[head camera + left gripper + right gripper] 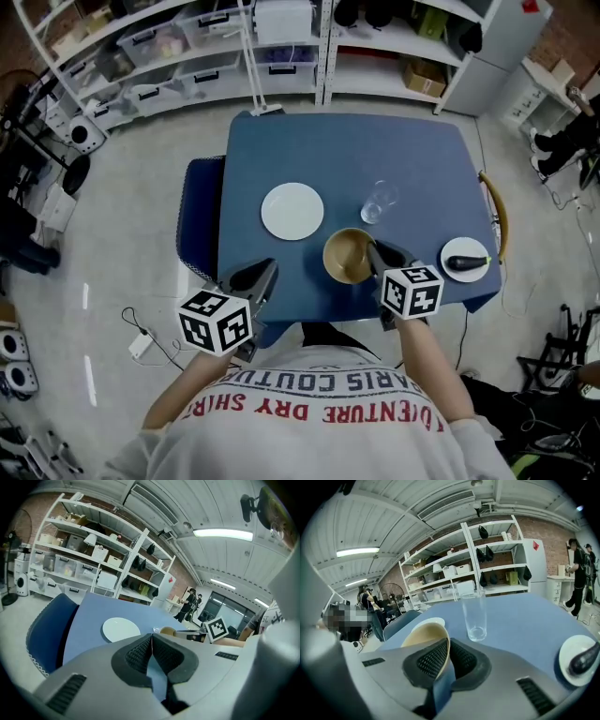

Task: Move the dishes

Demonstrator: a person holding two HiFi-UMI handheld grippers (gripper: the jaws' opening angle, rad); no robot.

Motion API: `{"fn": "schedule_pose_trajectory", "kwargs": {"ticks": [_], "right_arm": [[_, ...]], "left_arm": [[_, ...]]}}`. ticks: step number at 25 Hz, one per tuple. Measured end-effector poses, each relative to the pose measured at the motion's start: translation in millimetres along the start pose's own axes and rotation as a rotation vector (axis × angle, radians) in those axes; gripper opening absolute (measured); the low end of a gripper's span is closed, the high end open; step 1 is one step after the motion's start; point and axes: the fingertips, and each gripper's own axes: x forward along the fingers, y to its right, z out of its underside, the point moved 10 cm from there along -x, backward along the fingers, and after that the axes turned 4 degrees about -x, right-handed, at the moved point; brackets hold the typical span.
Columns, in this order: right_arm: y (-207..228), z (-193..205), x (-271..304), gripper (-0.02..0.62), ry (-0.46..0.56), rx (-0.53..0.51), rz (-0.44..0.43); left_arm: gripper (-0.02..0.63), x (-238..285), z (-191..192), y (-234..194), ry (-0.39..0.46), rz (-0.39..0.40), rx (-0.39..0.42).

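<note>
The blue desk (pixel 375 150) holds two white round plates, a large plate (pixel 292 211) and a small plate (pixel 464 247), and one clear glass (pixel 377 202). At the near edge is one tan bowl (pixel 345 255), its rim pinched by the right gripper (pixel 373 251). The left gripper (pixel 265 272) is closed and empty.

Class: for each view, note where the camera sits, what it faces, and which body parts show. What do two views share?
Head view: on head, steeply down at blue table; shirt, forearms, left gripper, right gripper.
Left gripper view: along its shut jaws toward white plate.
Right gripper view: along jaws clamping bowl; glass beyond.
Shared: bowl, all three views.
</note>
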Motion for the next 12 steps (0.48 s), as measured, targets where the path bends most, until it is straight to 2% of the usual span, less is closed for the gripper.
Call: {"fn": "schedule_pose_trajectory", "kwargs": {"ticks": [6, 12], "right_arm": [[8.8, 19.3, 4.8, 0.034, -0.023, 0.084, -0.005], [13.8, 27.9, 5.8, 0.034, -0.021, 0.099, 0.019]], "left_arm": [[0.028, 7.3, 7.2, 2.8, -0.045, 0.006, 0.010], [0.028, 6.6, 12.8, 1.1, -0.069, 0.000, 0.006]]}}
